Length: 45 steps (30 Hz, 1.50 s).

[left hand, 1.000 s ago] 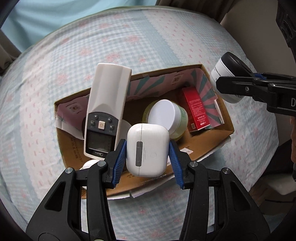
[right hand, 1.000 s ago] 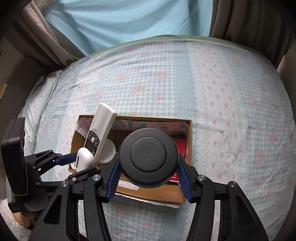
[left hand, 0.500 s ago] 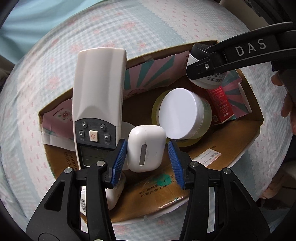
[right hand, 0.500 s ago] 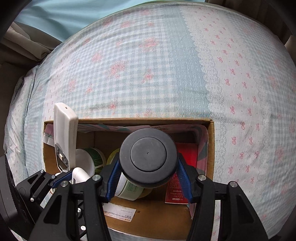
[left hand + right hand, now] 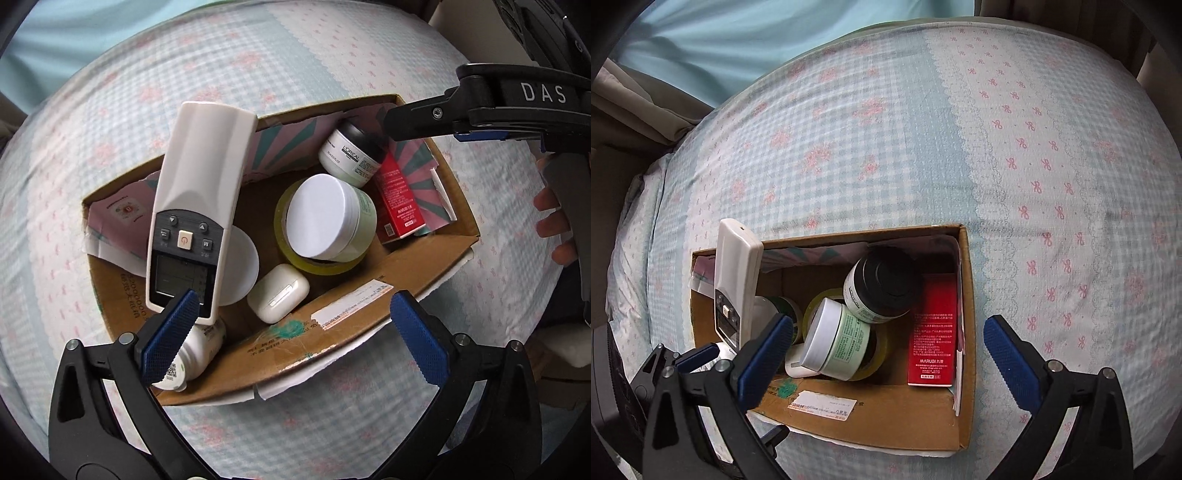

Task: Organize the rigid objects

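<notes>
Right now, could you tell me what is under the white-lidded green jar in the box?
The green jar rests on a yellow tape roll; whatever lies inside the roll's ring is covered.

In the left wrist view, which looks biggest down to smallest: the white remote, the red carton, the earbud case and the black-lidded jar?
1. white remote, though it rises nearest the camera, which flatters it.
2. red carton.
3. and 4. black-lidded jar and earbud case: too alike to rank.

The bed (image 5: 923, 147) was covered with a light blue checked sheet (image 5: 258, 62) with pink flowers and bows. One open cardboard box (image 5: 886, 417) lay directly on it, near the bed's near edge, toward its left side.
</notes>
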Motion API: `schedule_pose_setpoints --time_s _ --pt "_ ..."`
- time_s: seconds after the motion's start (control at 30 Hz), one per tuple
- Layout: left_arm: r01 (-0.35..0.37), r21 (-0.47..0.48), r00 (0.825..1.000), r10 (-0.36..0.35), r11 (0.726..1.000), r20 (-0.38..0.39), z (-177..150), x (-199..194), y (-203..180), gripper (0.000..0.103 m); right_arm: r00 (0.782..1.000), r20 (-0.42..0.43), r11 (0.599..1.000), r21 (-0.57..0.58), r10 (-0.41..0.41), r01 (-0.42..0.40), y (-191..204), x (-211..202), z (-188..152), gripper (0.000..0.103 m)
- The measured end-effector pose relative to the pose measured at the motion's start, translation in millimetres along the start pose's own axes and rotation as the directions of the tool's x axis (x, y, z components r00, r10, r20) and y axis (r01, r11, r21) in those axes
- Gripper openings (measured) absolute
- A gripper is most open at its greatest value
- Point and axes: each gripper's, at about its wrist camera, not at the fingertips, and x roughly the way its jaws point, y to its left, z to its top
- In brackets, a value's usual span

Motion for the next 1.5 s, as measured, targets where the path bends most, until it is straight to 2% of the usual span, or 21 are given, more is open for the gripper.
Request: schedule_pose_setpoints --time_s 0.3,0.47,0.57,0.7,0.83,0.9,1.03,1.2,1.3,1.5 --pt "-0.030 -0.056 0.997 0.034 0.998 0.064 -19.7 -58.5 -10.8 0.103 0.998 0.060 1.000 0.006 0.020 -0.020 2.7 -45.2 -18.4 0.103" --pt "-0.028 -0.136 0.992 0.044 0.990 0.118 -31.6 -110.9 -23.6 0.103 0.993 0.113 1.000 -0.025 0.017 -0.014 2.0 -97.1 -31.1 0.103" --pt "-0.023 -0.196 0.982 0.059 0.980 0.177 -37.5 -154.4 -36.4 0.103 0.987 0.160 0.999 -0.052 0.005 0.003 -2.4 -141.8 -40.4 0.103" --pt "-0.022 -0.260 0.953 0.099 0.965 0.286 -35.3 -222.5 -58.6 0.103 0.963 0.266 0.993 -0.100 -0.039 0.068 -6.0 -213.0 -56.5 0.103" --pt "-0.017 -0.308 0.906 0.145 0.951 0.397 -29.2 -286.1 -86.0 0.103 0.922 0.381 0.984 -0.121 -0.074 0.130 -9.6 -284.3 -77.7 0.103" --pt "-0.019 -0.302 0.880 0.160 0.953 0.447 -25.9 -311.9 -101.2 0.103 0.899 0.428 0.979 -0.123 -0.093 0.160 -11.4 -314.1 -90.5 0.103" --pt "-0.057 -0.286 0.840 0.201 0.957 0.503 -25.9 -343.4 -131.8 0.103 0.861 0.496 0.977 -0.103 -0.111 0.185 -18.0 -357.7 -114.8 0.103" --pt "-0.058 -0.286 0.823 0.207 0.957 0.528 -38.8 -354.9 -152.2 0.103 0.816 0.563 0.972 -0.086 -0.132 0.217 -22.1 -382.4 -140.0 0.103" --pt "-0.063 -0.276 0.806 0.212 0.959 0.553 -48.7 -360.1 -163.5 0.103 0.793 0.590 0.967 -0.081 -0.148 0.241 -25.3 -387.3 -148.4 0.103" --pt "-0.080 -0.275 0.781 0.232 0.958 0.580 -58.1 -368.7 -175.0 0.103 0.778 0.611 0.967 -0.075 -0.148 0.242 -31.0 -394.9 -158.4 0.103"
